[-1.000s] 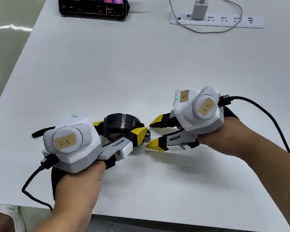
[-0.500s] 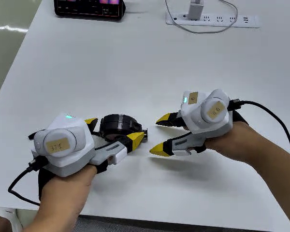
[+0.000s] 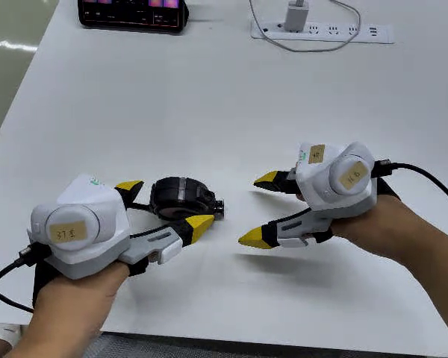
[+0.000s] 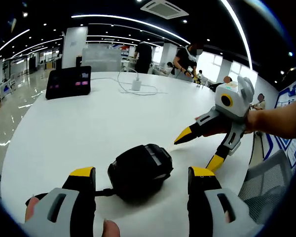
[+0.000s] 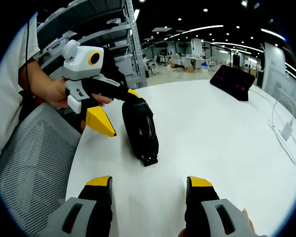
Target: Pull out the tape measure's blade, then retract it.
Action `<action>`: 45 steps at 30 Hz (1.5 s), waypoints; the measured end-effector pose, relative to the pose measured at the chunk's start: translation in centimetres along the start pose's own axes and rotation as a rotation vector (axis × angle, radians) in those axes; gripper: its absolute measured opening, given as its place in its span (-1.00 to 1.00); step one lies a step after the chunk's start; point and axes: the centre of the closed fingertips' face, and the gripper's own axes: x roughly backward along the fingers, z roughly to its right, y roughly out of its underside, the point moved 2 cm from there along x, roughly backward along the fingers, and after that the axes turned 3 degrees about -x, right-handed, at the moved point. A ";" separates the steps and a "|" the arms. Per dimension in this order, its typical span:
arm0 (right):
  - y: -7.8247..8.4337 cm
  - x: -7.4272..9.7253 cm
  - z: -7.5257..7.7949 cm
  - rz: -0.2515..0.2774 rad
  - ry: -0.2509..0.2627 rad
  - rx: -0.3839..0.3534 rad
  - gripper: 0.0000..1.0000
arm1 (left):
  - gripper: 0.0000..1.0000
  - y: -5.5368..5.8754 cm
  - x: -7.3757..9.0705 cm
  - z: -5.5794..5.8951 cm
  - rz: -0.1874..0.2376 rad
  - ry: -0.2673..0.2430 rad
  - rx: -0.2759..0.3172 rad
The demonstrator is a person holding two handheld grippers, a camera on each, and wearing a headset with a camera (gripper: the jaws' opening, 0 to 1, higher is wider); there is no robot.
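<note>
A: Where's the tape measure [image 3: 181, 198]?
B: On the table [image 3: 209, 97], between the left gripper's [image 3: 165, 203] jaws. The right gripper [image 3: 257, 209] is apart, to its right.
A: Behind them?
B: A tablet [image 3: 132, 13] far back on the left, a power strip [image 3: 321, 31] to its right.

The tape measure [image 3: 181, 197] looks matt black plastic, perhaps rubbery, on a smooth white table [image 3: 209, 97].

open table [image 3: 209, 112] ahead, tape measure [image 3: 181, 198] at left

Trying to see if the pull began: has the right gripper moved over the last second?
Yes. Against the power strip, the right gripper backed rightward, away from the tape measure.
</note>
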 end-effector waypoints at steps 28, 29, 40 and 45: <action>1.7 4.8 -0.1 0.034 0.081 -0.049 0.50 | 0.72 0.7 2.4 -0.2 -0.044 0.087 -0.098; 1.8 5.0 -0.1 0.042 0.082 -0.055 0.51 | 0.74 0.8 2.5 -0.2 -0.047 0.090 -0.105; 3.2 6.6 -0.6 0.060 0.117 -0.066 0.68 | 0.82 0.9 3.0 -1.0 -0.070 0.105 -0.160; 3.6 7.2 -1.0 0.061 0.126 -0.080 0.71 | 0.86 1.0 3.4 -1.3 -0.078 0.110 -0.175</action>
